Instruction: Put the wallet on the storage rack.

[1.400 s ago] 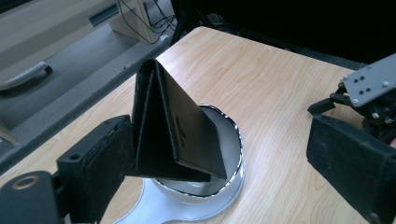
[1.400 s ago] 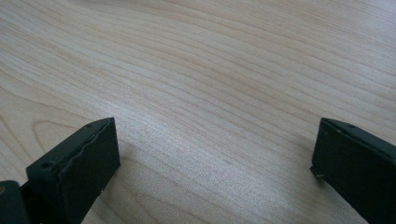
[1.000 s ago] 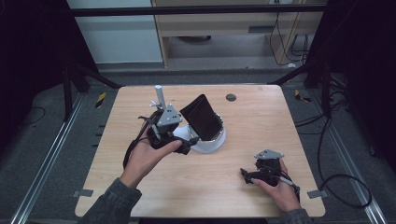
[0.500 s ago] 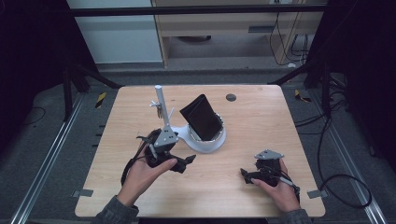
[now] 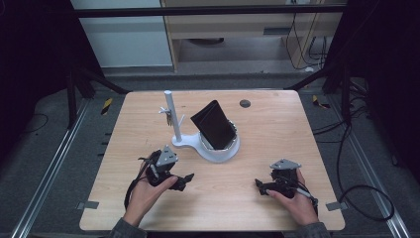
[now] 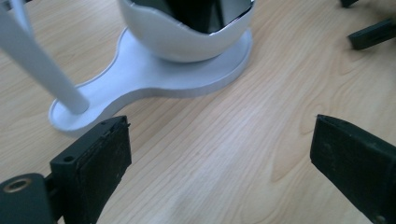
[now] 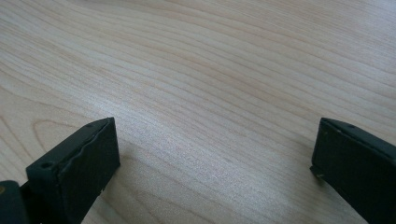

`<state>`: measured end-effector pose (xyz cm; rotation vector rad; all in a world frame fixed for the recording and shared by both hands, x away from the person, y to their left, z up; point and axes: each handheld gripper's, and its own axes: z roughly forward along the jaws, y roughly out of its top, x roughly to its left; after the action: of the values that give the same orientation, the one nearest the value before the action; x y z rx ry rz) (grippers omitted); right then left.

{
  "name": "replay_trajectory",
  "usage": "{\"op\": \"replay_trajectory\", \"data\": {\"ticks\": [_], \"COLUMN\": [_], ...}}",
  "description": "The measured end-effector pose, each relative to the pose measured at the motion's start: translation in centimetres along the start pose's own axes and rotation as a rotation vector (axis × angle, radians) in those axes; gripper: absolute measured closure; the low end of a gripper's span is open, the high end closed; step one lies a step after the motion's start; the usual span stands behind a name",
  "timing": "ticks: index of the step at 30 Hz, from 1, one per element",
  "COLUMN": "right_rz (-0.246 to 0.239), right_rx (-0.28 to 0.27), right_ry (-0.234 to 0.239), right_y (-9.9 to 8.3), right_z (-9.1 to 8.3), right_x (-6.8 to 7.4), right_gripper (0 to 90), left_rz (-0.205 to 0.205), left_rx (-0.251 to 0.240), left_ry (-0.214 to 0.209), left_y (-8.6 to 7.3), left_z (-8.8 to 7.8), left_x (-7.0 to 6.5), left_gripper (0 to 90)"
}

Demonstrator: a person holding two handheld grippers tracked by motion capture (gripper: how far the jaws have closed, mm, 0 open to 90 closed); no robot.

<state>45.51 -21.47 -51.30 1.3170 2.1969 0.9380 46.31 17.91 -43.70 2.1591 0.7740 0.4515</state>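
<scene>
On the pale wood-grain table, a flat black wallet leans tilted in a glossy white bowl with a slim post. Left gripper near it and right gripper both rest with matte jaws spread, empty.

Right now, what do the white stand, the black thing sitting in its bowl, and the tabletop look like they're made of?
White stand: likely smooth matte plastic, judging by its even colour and soft moulded edges. Black wallet: maybe leather or an imitation, dark with a slight sheen; unsure. Table: pale wood or wood-look laminate, with visible grain lines.
</scene>
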Motion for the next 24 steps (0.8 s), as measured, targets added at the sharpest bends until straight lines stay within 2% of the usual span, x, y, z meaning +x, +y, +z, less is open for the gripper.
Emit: {"op": "replay_trajectory", "data": {"ticks": [3, 5, 8, 13, 15, 19, 24], "right_rz": [-0.002, -0.004, 0.002, 0.015, 0.016, 0.014, 0.014], "right_rx": [0.001, 0.000, 0.002, 0.003, 0.002, 0.002, 0.002], "right_ry": [0.001, 0.000, -0.002, -0.011, -0.015, -0.014, -0.014], "right_y": [0.0, 0.0, 0.1, 0.2, 0.2, 0.2, 0.2], "right_z": [0.0, 0.0, 0.1, 0.2, 0.2, 0.2, 0.2], "right_x": [0.0, 0.0, -0.1, -0.1, -0.1, -0.1, -0.1], "right_gripper": [0.8, 0.7, 0.3, 0.3, 0.3, 0.3, 0.3], "left_rz": [-0.006, -0.017, -0.024, -0.058, -0.078, -0.120, -0.154], "left_rx": [0.037, 0.045, 0.067, 0.088, 0.108, 0.130, 0.136], "left_ry": [0.039, 0.065, 0.079, 0.134, 0.126, 0.138, 0.128], "left_y": [-1.2, -2.0, -3.1, -4.8, -5.3, -6.0, -6.5], "left_z": [0.3, 0.4, 0.5, 0.2, 0.3, 0.4, 0.7], "left_x": [1.5, 2.3, 3.2, 4.8, 5.3, 6.1, 6.5], "left_gripper": [4.8, 4.9, 4.7, 4.5, 4.5, 4.6, 5.0]}}
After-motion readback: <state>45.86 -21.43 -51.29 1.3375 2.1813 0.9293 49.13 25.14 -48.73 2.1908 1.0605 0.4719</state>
